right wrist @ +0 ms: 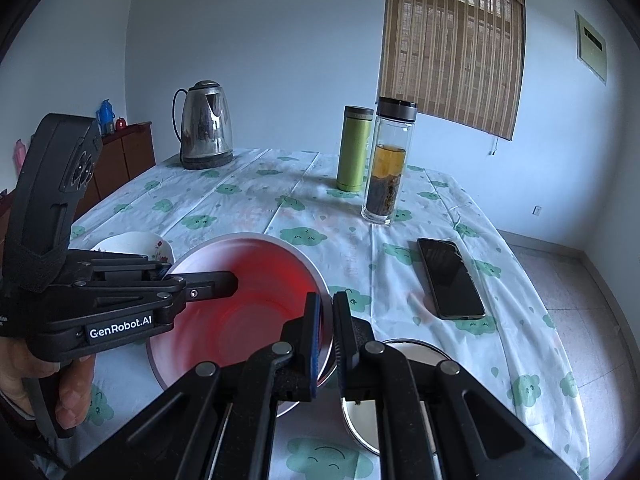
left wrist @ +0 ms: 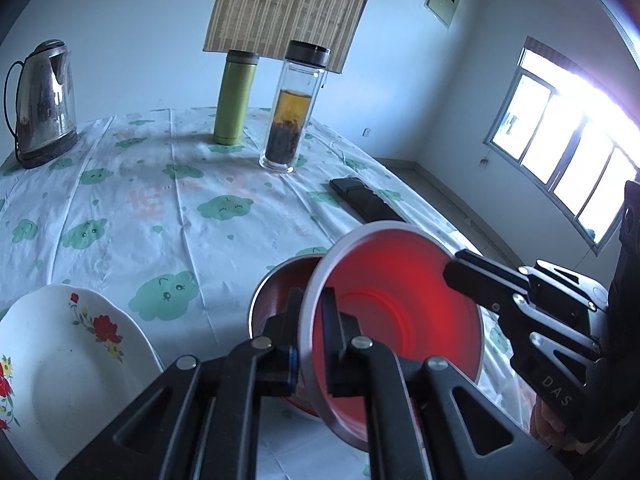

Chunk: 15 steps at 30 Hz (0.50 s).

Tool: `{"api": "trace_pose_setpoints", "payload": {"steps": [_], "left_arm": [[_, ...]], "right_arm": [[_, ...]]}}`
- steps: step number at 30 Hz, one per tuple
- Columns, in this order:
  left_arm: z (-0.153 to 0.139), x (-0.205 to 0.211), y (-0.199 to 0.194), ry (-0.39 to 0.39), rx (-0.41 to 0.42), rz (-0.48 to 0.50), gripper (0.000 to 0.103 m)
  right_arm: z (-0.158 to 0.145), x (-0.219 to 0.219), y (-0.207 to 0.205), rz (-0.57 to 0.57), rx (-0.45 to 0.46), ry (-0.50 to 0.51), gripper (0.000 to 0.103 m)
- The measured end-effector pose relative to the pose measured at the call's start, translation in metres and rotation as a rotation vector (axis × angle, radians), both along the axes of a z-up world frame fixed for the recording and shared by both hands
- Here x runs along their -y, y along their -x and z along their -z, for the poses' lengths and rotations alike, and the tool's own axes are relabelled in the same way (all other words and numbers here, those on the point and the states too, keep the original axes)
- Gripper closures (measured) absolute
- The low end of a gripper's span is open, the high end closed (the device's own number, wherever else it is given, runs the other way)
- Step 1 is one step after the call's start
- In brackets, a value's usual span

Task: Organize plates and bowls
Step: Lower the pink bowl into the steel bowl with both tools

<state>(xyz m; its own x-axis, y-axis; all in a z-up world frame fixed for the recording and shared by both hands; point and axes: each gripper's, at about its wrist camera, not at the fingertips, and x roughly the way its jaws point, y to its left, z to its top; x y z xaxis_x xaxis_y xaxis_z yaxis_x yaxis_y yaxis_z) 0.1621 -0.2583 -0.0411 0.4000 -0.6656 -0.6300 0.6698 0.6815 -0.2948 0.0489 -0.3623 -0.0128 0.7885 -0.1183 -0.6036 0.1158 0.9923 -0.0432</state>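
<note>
The left gripper (left wrist: pixel 310 334) is clamped on the near rim of the red bowl (left wrist: pixel 396 312), one finger inside the wall and one outside. The right gripper (right wrist: pixel 332 332) pinches the rim on the opposite side in the same way, its jaws almost fully closed on the thin metal edge. Two grips on opposite sides probably keep the wide, shallow bowl from swinging as it is carried; even so it hangs tilted, its red inside facing the left wrist camera.

Just behind and below the red bowl in the left view sits a second steel bowl (left wrist: pixel 280 292), its rim partly hidden; the held bowl looks to be headed into it for nesting, though whether the two already touch cannot be told. In the right view another shiny steel dish (right wrist: pixel 404 392) lies on the table just beside the right fingers.

A white flowered plate (left wrist: pixel 76 364) rests to the left, near the table edge, apart from the bowls. Farther out on the cloud-print tablecloth (left wrist: pixel 160 208) stand a kettle (left wrist: pixel 44 100), a green flask (left wrist: pixel 234 98) and a glass tea bottle (left wrist: pixel 292 108), with a phone (right wrist: pixel 450 278) lying flat to the right, all well clear of the stacking spot.
</note>
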Motion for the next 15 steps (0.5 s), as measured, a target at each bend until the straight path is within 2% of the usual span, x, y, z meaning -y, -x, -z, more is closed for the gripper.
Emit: {"api": "trace_pose_setpoints", "payload": {"steps": [15], "left_arm": [[0.006, 0.002, -0.002, -0.009, -0.009, 0.003, 0.097]], "right_arm": [[0.006, 0.003, -0.012, -0.003, -0.033, 0.021, 0.095]]}}
